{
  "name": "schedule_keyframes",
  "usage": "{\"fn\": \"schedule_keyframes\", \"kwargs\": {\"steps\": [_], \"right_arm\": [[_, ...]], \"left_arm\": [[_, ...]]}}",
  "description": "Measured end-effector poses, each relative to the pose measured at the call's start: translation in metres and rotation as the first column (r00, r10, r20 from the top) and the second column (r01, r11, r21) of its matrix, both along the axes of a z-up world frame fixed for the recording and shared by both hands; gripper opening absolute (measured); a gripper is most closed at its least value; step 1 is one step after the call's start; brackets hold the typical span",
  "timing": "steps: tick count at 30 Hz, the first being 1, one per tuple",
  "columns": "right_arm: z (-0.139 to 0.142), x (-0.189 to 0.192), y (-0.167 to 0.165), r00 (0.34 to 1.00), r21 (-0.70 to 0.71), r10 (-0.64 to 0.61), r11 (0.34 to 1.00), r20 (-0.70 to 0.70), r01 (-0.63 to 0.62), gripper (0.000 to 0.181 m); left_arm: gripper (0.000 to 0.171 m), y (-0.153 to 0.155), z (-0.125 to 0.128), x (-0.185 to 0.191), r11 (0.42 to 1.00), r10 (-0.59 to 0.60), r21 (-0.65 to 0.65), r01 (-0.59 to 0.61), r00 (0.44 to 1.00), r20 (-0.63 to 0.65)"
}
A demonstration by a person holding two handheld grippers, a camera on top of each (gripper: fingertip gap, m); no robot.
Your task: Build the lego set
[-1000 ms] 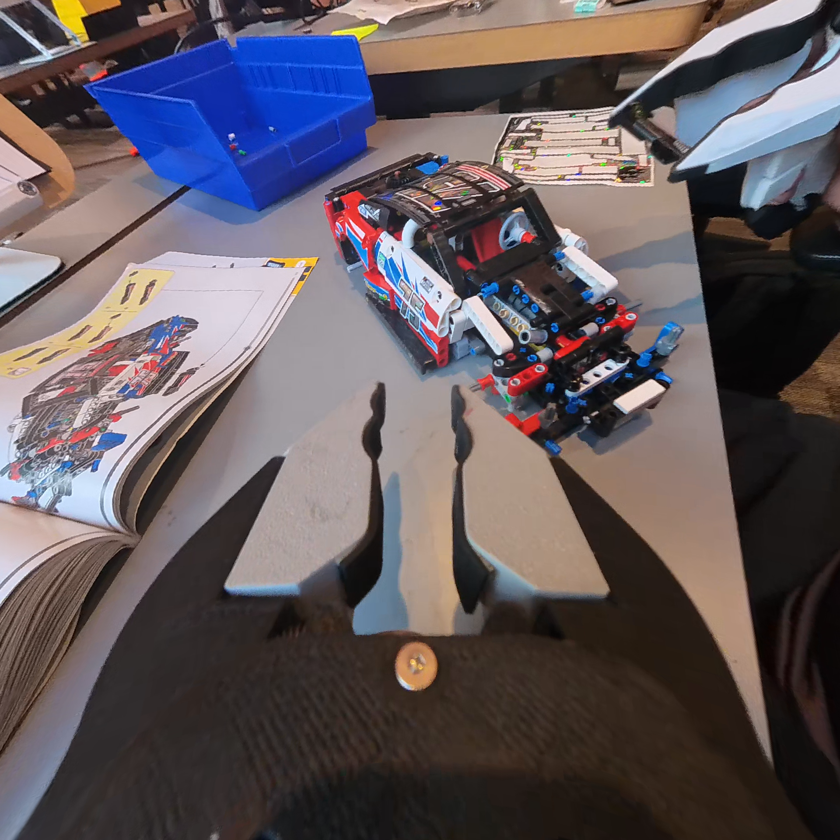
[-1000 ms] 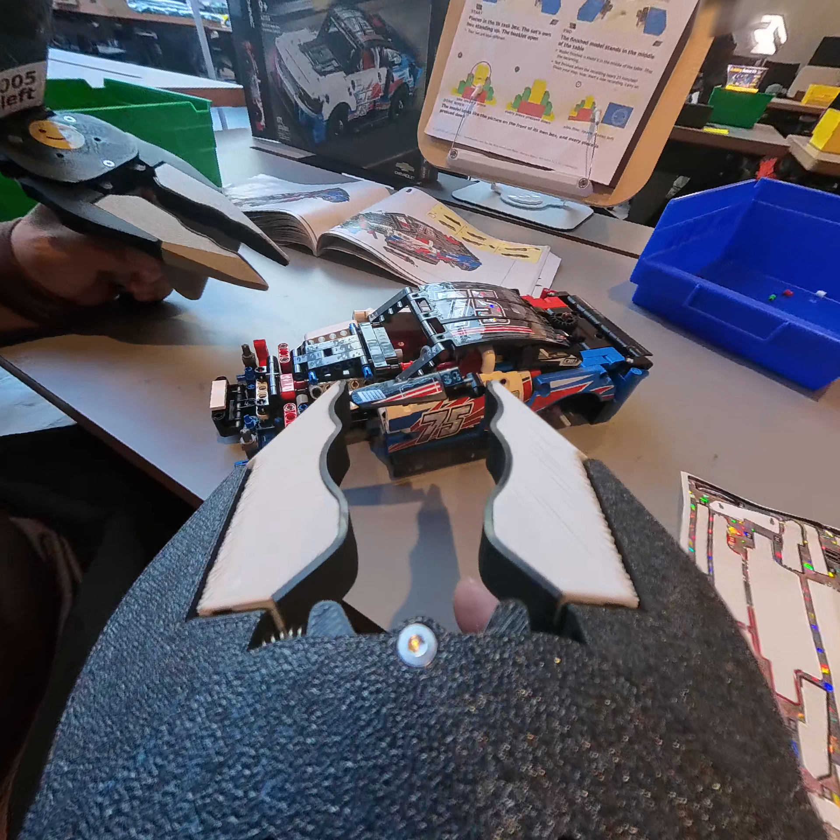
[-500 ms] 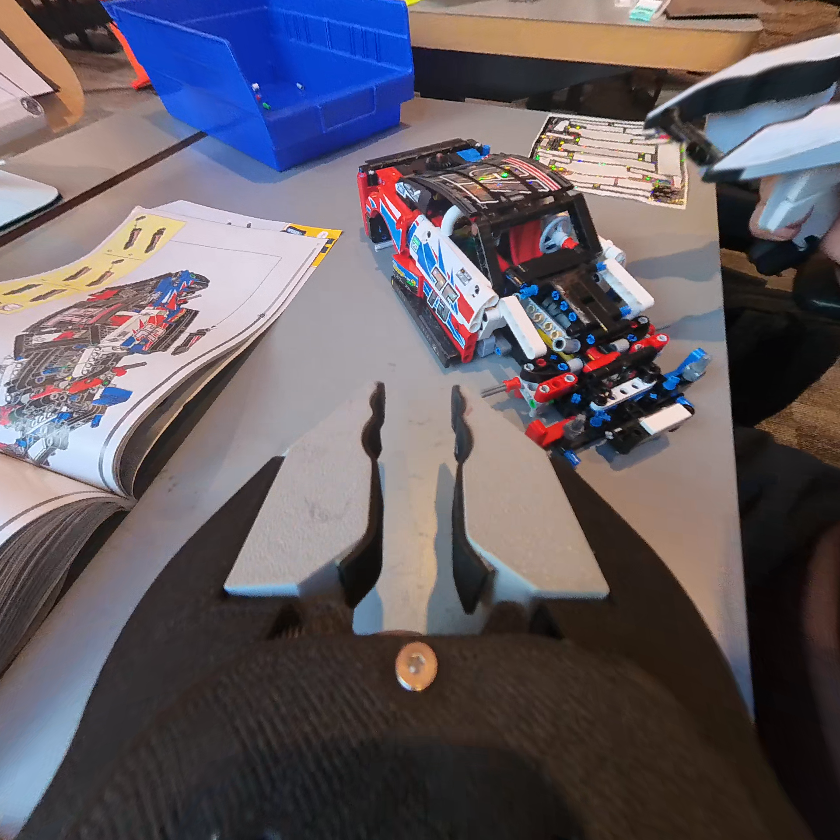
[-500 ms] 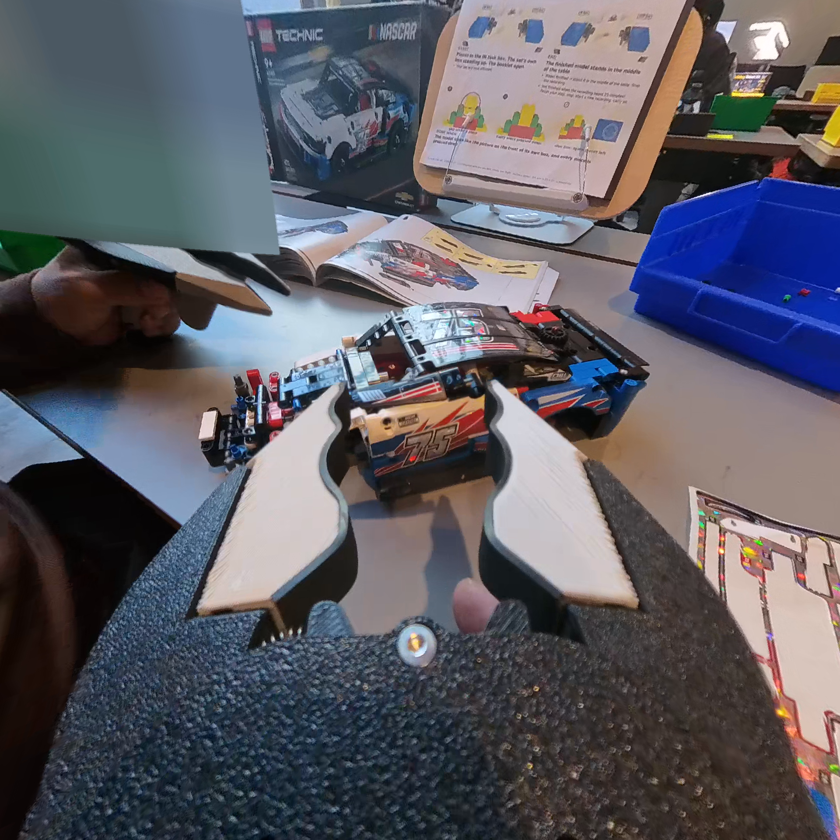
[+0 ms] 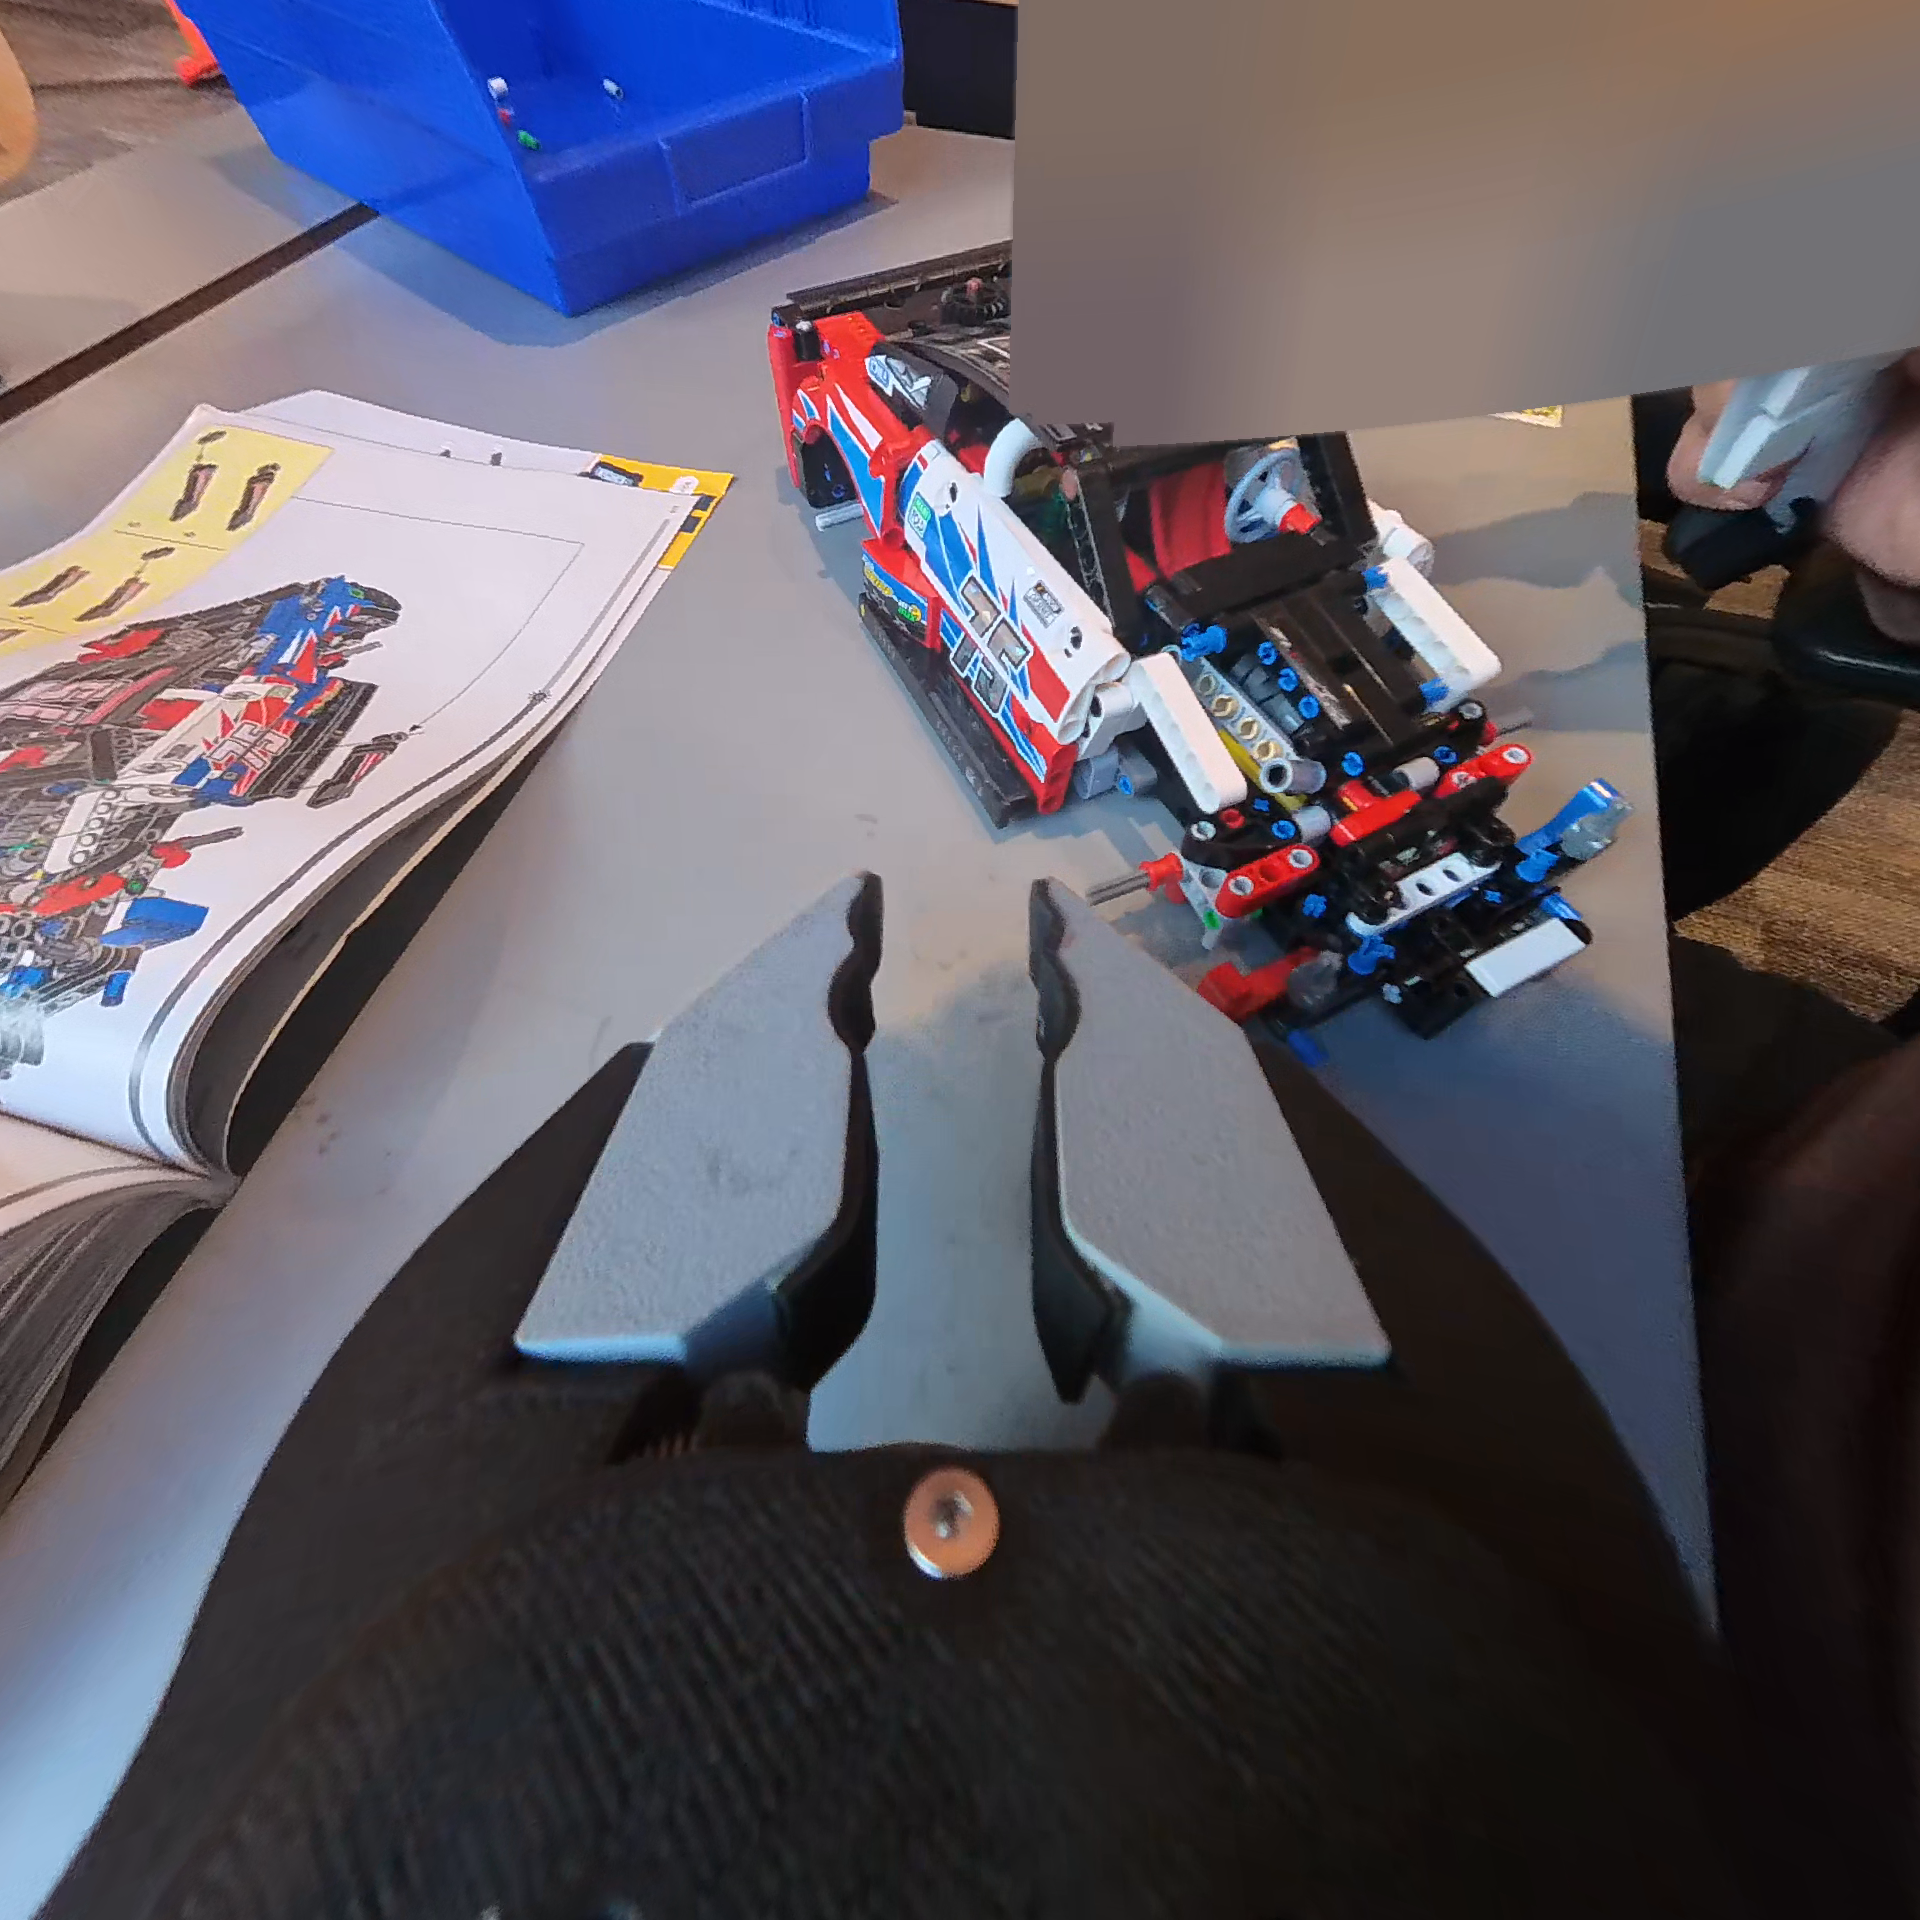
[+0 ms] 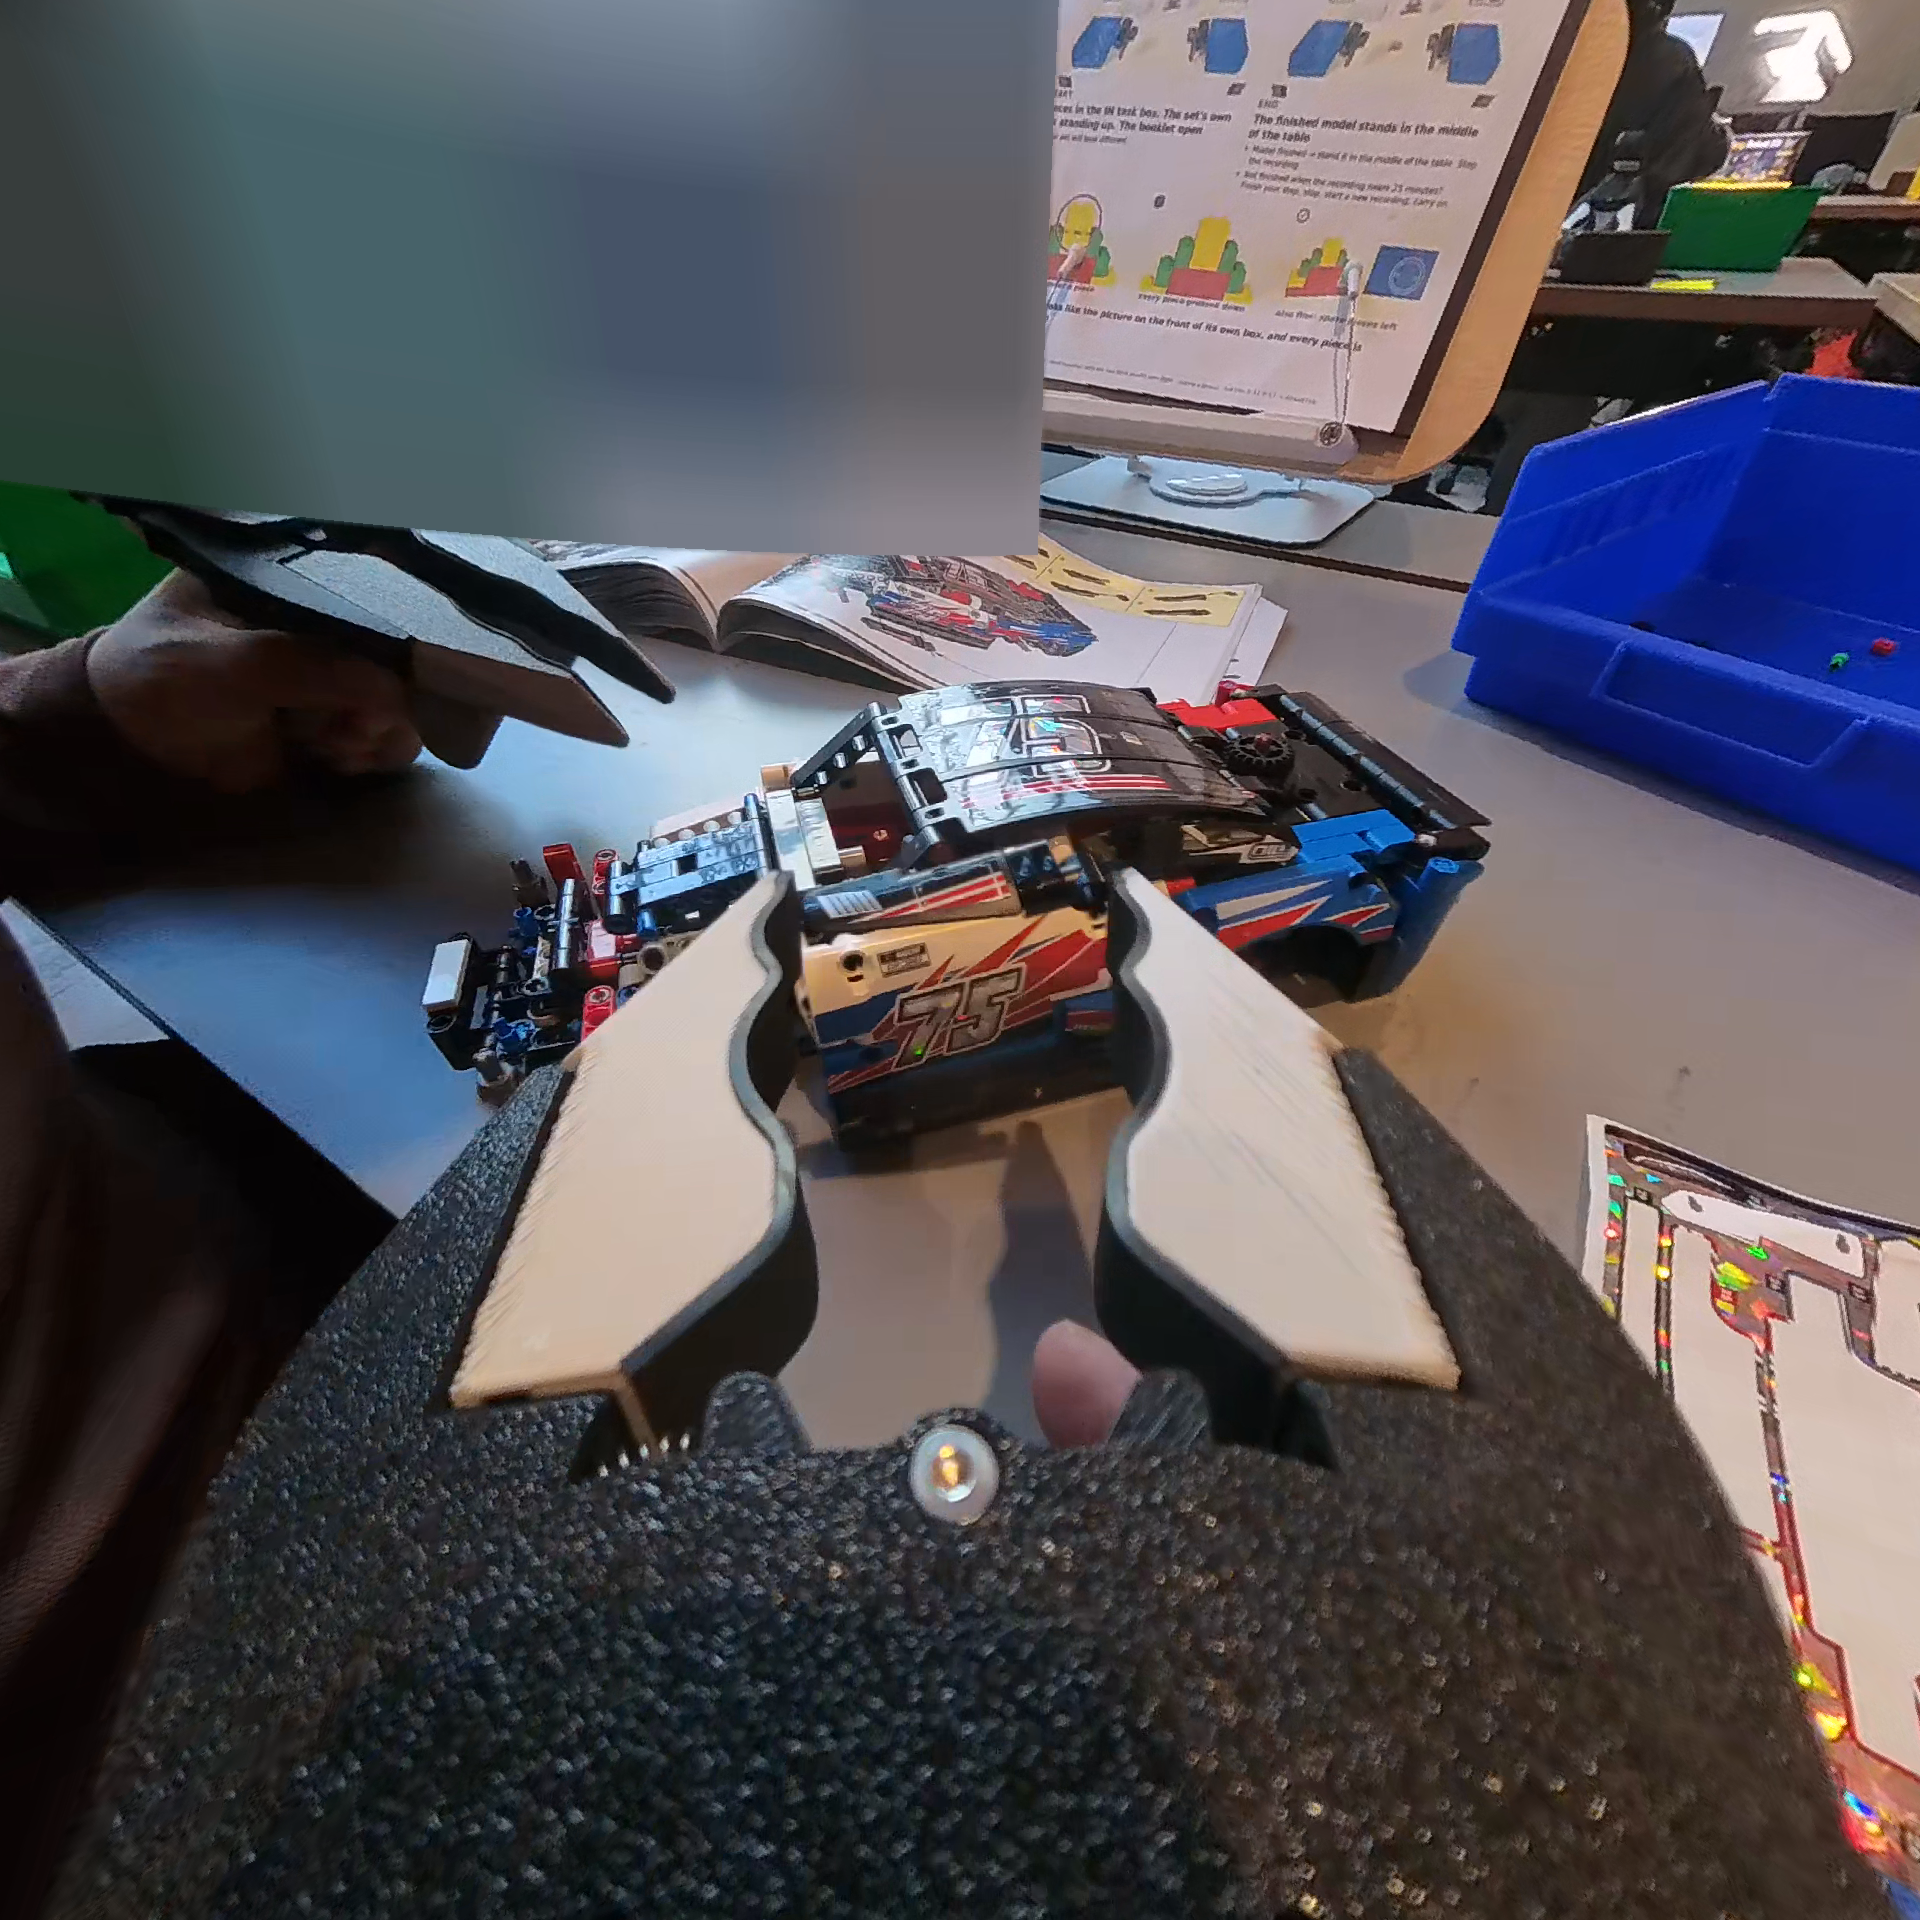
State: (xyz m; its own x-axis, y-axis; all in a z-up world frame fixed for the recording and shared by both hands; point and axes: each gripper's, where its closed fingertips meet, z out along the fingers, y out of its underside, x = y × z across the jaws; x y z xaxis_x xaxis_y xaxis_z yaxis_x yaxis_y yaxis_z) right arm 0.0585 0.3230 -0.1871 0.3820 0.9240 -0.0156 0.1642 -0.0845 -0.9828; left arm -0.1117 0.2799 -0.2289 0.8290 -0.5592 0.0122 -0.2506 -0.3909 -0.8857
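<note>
Item: half-built lego race car (image 6: 1039, 894), on the bench (image 5: 727, 748). Rigid, light, fragile at the exposed front. My right gripper (image 6: 951, 914) and left gripper (image 5: 956, 914): jaws apart, empty. Grip door panels.

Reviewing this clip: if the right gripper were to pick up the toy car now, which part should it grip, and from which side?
Probably the solid mid-body of the toy car, across its door panels, coming down from above with the right gripper open. That section is closed and boxy; the unfinished front end is bare pins and beams and could snap off.
</note>
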Motion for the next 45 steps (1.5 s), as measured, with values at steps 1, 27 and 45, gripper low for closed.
{"fn": "schedule_keyframes", "kwargs": {"steps": [1,27,45], "right_arm": [[0.000,0.000,0.001,1.000,-0.003,-0.003,1.000,-0.002,0.003,0.059],[-0.023,-0.027,-0.036,0.982,-0.066,0.125,0.991,0.139,-0.117,0.059],[-0.032,-0.026,-0.041,0.970,-0.005,0.115,0.993,0.216,-0.116,0.059]], "left_arm": [[0.025,0.000,0.000,0.001,1.000,-0.005,-0.003,0.005,1.000,0.000],[0.025,-0.026,-0.019,0.057,0.944,-0.287,-0.161,0.287,0.958,0.023],[0.026,-0.022,0.008,0.087,0.908,-0.402,-0.116,0.403,0.915,0.031]]}}
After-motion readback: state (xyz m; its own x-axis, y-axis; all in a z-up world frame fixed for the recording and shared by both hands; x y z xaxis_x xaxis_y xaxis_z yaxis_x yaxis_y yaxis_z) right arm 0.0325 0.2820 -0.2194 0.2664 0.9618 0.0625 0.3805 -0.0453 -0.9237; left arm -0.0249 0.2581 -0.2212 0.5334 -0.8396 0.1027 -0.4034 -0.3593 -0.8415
